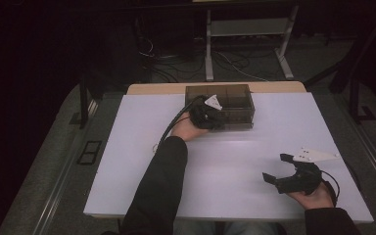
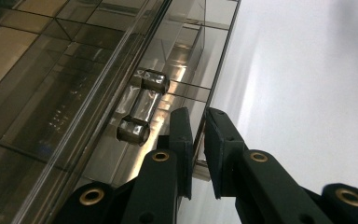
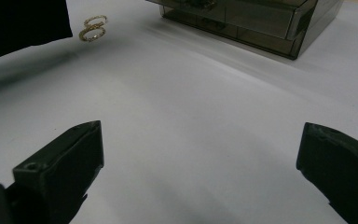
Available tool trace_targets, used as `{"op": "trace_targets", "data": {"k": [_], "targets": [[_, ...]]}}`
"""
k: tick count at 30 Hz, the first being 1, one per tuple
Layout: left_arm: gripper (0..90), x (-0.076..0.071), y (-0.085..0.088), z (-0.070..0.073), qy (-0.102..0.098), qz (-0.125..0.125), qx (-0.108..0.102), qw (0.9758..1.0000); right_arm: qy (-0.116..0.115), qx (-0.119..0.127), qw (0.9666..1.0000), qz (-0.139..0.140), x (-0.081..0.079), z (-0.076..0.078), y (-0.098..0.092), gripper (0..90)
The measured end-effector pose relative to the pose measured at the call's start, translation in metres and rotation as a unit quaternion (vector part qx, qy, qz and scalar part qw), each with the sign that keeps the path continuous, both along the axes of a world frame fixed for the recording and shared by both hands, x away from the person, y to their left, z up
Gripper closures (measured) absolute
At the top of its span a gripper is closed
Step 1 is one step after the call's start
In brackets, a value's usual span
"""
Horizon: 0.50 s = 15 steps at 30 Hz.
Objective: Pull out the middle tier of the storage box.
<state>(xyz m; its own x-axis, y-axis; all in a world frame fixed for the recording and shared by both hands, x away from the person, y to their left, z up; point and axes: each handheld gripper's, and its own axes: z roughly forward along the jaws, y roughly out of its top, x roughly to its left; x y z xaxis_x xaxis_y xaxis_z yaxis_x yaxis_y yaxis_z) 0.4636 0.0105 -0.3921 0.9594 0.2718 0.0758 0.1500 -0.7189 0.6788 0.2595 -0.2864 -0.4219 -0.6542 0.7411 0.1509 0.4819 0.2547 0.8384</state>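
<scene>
Two small gold rings (image 3: 93, 28) are seen lying on the white table (image 1: 235, 161), cables (image 1: 176, 66) behind it.

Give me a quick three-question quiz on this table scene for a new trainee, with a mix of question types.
1. True or false: the right gripper has its fingers wide apart with nothing between them.
2. Where is the left gripper?
A. at the front of the smoky clear box
B. over the rings
C. resting on the near edge of the table
3. What small things lie on the white table near the left sleeve?

Key
1. True: it sits over bare table.
2. A: its fingers are beside a drawer handle, with a thin clear edge between them.
3. Two gold rings.
</scene>
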Motion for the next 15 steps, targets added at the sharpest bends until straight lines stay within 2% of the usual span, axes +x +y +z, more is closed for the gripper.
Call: {"op": "trace_targets", "data": {"k": [15], "targets": [[80.5,-0.0089,0.0035,-0.0011,-0.002,-0.005,-0.009,0.9999,0.001,-0.002,1.0000,0.000,0.0000,-0.0003,0.0003,0.0]]}}
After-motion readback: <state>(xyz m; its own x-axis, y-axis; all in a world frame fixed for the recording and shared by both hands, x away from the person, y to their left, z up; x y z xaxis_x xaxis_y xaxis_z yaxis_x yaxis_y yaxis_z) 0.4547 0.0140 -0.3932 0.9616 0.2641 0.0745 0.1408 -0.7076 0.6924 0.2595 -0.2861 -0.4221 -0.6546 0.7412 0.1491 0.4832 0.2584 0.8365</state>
